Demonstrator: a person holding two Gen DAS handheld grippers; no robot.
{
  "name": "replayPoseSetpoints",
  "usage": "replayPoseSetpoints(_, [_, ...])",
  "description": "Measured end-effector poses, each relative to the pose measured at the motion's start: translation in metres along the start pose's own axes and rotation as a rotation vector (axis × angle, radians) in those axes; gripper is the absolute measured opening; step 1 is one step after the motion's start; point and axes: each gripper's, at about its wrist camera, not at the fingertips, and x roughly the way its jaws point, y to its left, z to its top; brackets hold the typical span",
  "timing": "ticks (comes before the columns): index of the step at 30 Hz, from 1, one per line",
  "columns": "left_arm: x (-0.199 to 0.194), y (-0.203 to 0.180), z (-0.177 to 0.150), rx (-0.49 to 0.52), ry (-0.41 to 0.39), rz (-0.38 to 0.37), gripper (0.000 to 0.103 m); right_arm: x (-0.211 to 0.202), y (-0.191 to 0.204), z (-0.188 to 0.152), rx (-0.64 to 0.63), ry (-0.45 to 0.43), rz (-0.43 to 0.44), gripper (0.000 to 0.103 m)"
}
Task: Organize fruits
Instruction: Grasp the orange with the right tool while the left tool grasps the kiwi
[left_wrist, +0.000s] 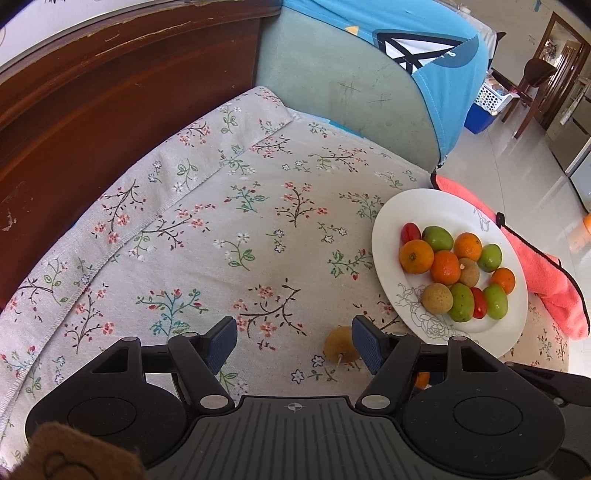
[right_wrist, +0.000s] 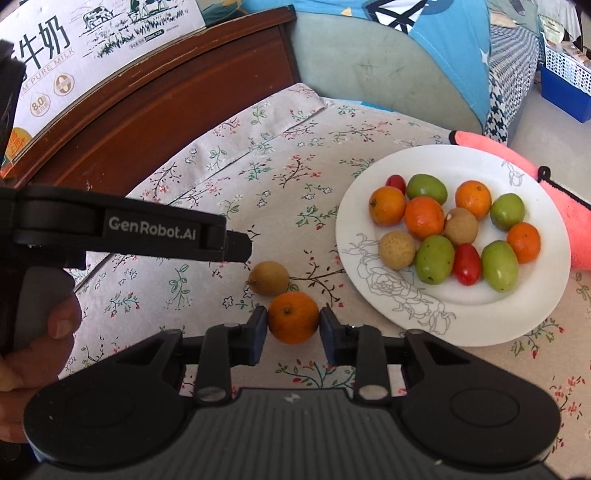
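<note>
My right gripper (right_wrist: 293, 325) is clamped on a small orange (right_wrist: 293, 317), pads pressing it from both sides, the fruit low over the floral cloth (right_wrist: 236, 177). A brown longan (right_wrist: 268, 278) lies on the cloth just behind it. My left gripper (left_wrist: 293, 341) hangs released, nothing between its fingers, that same longan (left_wrist: 340, 345) beside its right finger. The white plate (right_wrist: 554, 280) sits near on the right, loaded with oranges, green fruits, longans and small red tomatoes.

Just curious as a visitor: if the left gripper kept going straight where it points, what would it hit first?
Probably the flowered tablecloth: nothing sits between the open left gripper. The small brown round fruit lies beside its right finger, though depth is unclear.
</note>
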Motion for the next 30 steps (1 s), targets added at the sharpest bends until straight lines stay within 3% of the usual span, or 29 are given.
replayPoseSetpoints(15, [0.011,-0.032,-0.013,0.14,-0.018,-0.017,0.064,-0.034,-0.048,0.007,0.156,-0.067,-0.079,0.031])
replayPoseSetpoints(30, [0.028,-0.047,-0.023,0.232,-0.011,0.015,0.027,-0.051,-0.075,0.013,0.294,-0.103,-0.06,0.031])
